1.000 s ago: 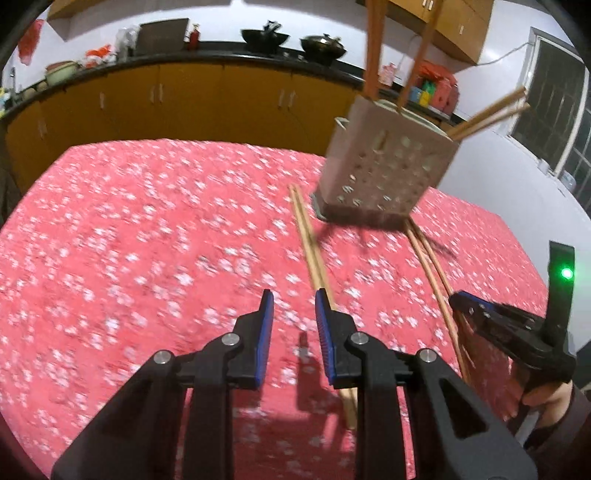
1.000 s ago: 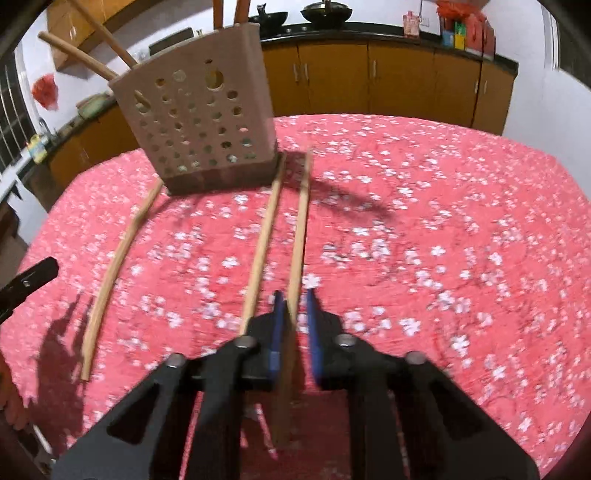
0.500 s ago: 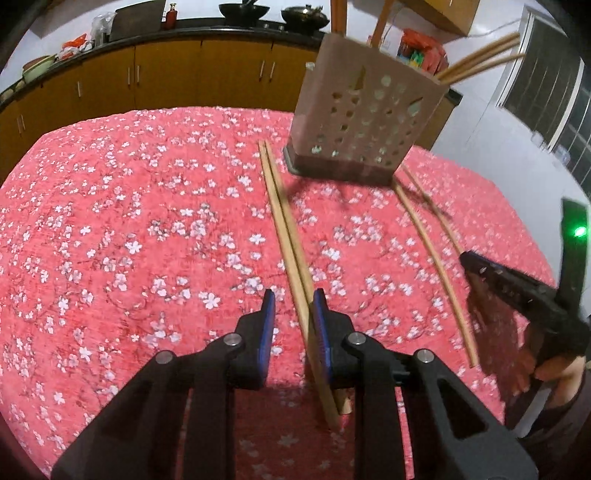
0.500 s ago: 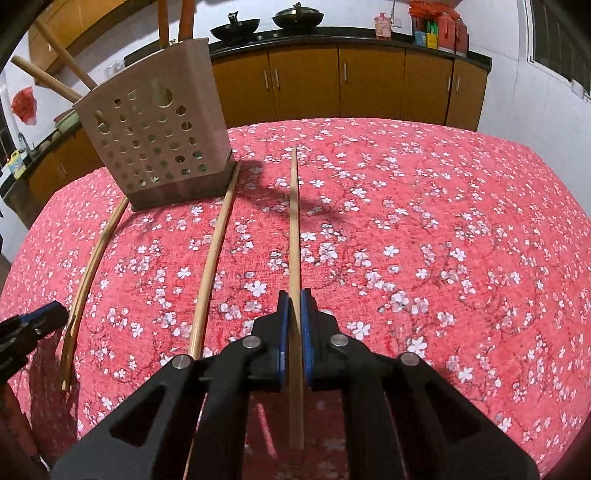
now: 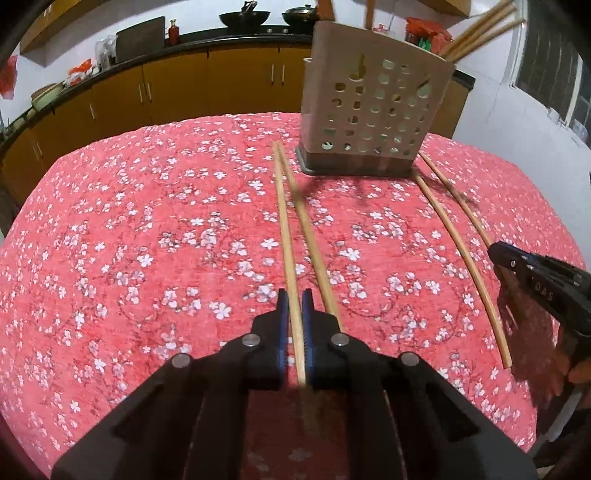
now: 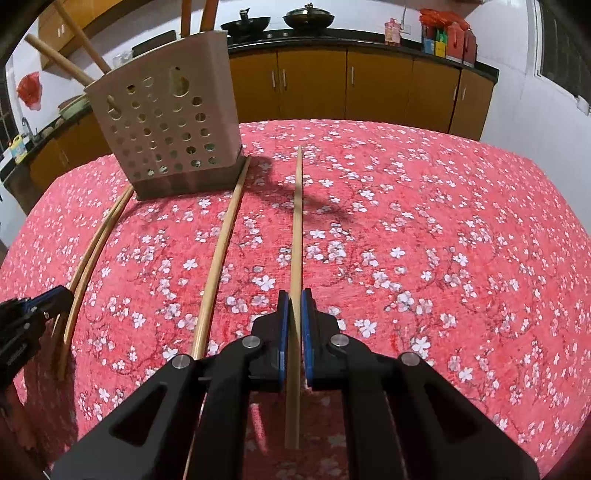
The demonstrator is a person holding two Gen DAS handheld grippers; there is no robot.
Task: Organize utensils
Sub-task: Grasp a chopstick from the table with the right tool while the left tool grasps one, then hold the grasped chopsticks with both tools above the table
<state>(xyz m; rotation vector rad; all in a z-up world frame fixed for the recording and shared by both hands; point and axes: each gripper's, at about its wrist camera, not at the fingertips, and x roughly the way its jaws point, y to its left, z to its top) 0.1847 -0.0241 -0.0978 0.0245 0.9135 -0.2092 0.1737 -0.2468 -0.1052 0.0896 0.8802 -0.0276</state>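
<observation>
A beige perforated utensil holder [image 5: 373, 107] [image 6: 170, 125] stands at the back of the table with several chopsticks in it. In the left wrist view my left gripper [image 5: 293, 299] is closing, and its blue pads press on one wooden chopstick [image 5: 284, 229]; a second chopstick [image 5: 314, 243] lies just right of it. My right gripper [image 6: 293, 299] is shut on another chopstick [image 6: 297, 221] that points toward the back. A loose chopstick [image 6: 221, 251] lies to its left. The right gripper [image 5: 496, 253] also shows at the left view's right edge.
A red floral tablecloth [image 5: 147, 240] [image 6: 443, 240] covers the table. Brown cabinets [image 6: 369, 85] under a black counter with two woks [image 5: 258, 16] run behind it. The left gripper [image 6: 55, 299] shows at the right view's left edge, over two chopsticks [image 6: 96, 251].
My left gripper moved forward and down over the left pair of chopsticks and closed on one. The right gripper kept its grip, and the held chopstick lined up straight ahead.
</observation>
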